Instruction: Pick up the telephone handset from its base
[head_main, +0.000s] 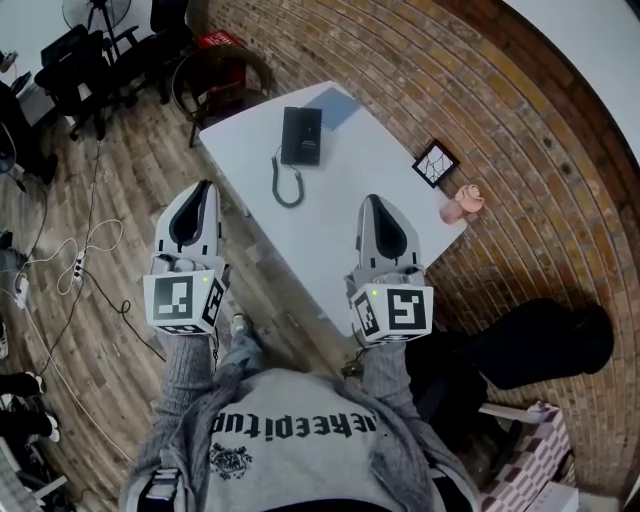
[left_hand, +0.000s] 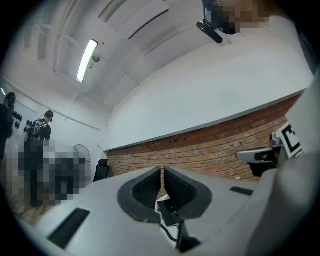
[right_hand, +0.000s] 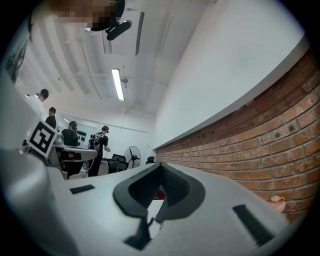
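Both my grippers are clenched on nothing. In the left gripper (left_hand: 162, 171) view the two pads meet at their tips with no thing between them, and the right gripper (right_hand: 160, 168) view shows the same.

The phone (head_main: 301, 136) lies ahead of me on the white table (head_main: 330, 230), on a line that runs between my two hands and well apart from both. From above, my left gripper (head_main: 206, 188) hangs off the table's near-left edge, over the floor, while my right gripper (head_main: 371, 203) is above the tabletop. I judge the right a little nearer, though it is close to even.

The phone's long axis runs away from me, so the handset should lie lengthwise along my reach. I would want the fingers to straddle it across its narrow width, which means opening them first. The cord (head_main: 286, 186) curls off the phone's near end toward me, on the left side, so it would lie in the way of a left-hand approach.

From the head view the phone is one dark block. I can't tell handset from base, or which side the handset rests on. In the left gripper view only a slice of the phone (left_hand: 168, 206) shows under the closed pads, and in the right gripper view I can't pick it out at all
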